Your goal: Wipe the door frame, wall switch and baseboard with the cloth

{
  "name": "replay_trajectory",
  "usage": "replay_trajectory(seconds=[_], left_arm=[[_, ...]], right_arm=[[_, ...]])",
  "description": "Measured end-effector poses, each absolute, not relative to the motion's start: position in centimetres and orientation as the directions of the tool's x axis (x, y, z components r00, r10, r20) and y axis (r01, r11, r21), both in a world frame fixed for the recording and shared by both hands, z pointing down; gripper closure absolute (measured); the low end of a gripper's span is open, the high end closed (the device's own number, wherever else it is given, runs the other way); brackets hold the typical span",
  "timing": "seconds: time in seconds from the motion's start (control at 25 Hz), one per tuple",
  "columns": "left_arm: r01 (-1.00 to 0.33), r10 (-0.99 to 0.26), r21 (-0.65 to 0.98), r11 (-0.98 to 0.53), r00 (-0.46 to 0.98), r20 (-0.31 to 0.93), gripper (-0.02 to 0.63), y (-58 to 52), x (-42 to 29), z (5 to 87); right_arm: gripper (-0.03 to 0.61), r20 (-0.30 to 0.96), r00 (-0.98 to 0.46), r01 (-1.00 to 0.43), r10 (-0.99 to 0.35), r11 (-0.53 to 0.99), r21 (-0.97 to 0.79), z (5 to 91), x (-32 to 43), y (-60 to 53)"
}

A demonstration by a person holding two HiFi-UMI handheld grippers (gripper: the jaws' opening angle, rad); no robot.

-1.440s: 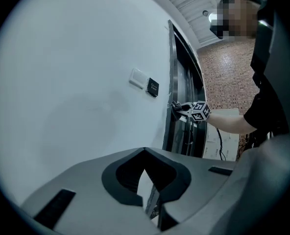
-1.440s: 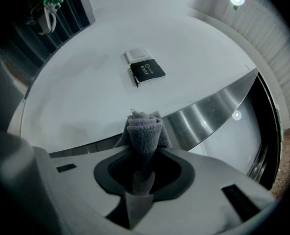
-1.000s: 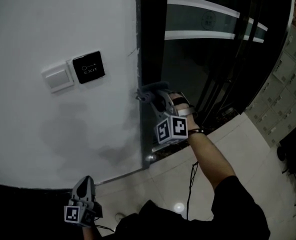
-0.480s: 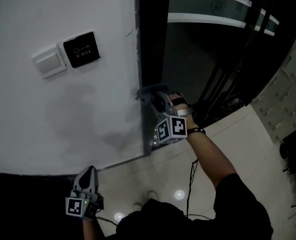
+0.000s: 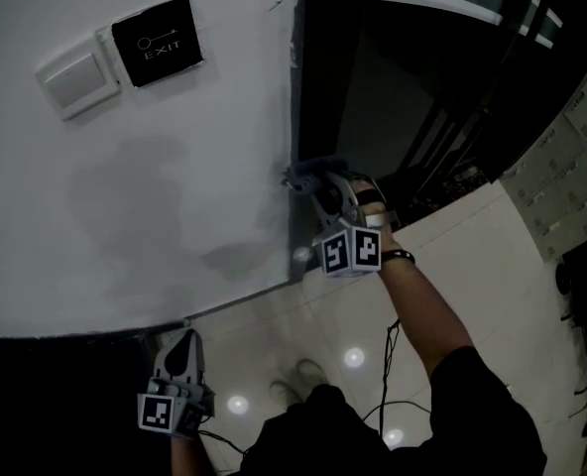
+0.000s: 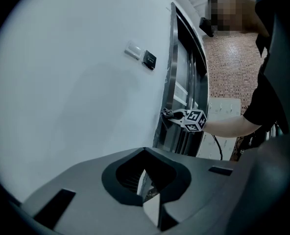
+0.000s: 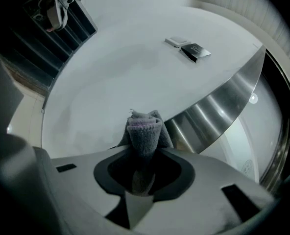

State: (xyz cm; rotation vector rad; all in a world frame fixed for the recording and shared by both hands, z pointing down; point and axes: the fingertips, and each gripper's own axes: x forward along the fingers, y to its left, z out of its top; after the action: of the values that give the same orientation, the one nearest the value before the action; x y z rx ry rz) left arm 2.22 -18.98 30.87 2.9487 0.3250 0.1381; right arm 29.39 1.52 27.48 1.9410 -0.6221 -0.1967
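- wall switch (image 5: 67,79) and black EXIT plate (image 5: 157,40) sit high on the white wall (image 5: 125,196); well apart from both grippers; judged not yet in hand
- left gripper (image 5: 181,343): jaws together, nothing between them; hangs low near the foot of the wall, not touching it; reads as parked clear of the wiping hand
- cloth (image 7: 144,129): grey, bunched into a wad; pinched in the right gripper (image 5: 318,191) with the wad sticking out past the tips, so fabric meets the surface rather than plastic
- right gripper jaws clamped on the cloth; wad pressed at the edge where the wall meets the steel door frame (image 5: 311,97), low on the frame
- judgement: frame step in hand; switch and baseboard left to do; the switch needs a long reach up; risk is the wad slipping in the jaws under pressure
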Motion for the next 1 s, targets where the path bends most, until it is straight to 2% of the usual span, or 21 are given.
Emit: replay_trajectory(seconds=[0.24,0.68,1.0], left_arm=[[0.172,0.199,0.196,-0.965,0.972,0.124,0.614,-17.6,2.4,34.3],[0.129,0.151,0.218,-0.967,0.985,0.089,0.614,-11.8,4.7,39.9],[0.142,0.164,0.230,-0.963,0.983,0.080,0.614,-12.1,5.5,47.2]], right_arm=[[0.488,0.129,0.839,-0.335,-0.529,-0.316,0.888,31.6,29.4,1.7],[0.488,0.194,0.774,-0.408,-0.603,-0.240,0.881,38.4,28.7,1.3],[0.488,0.133,0.781,-0.363,-0.610,-0.270,0.892,44.5,28.2,0.6]])
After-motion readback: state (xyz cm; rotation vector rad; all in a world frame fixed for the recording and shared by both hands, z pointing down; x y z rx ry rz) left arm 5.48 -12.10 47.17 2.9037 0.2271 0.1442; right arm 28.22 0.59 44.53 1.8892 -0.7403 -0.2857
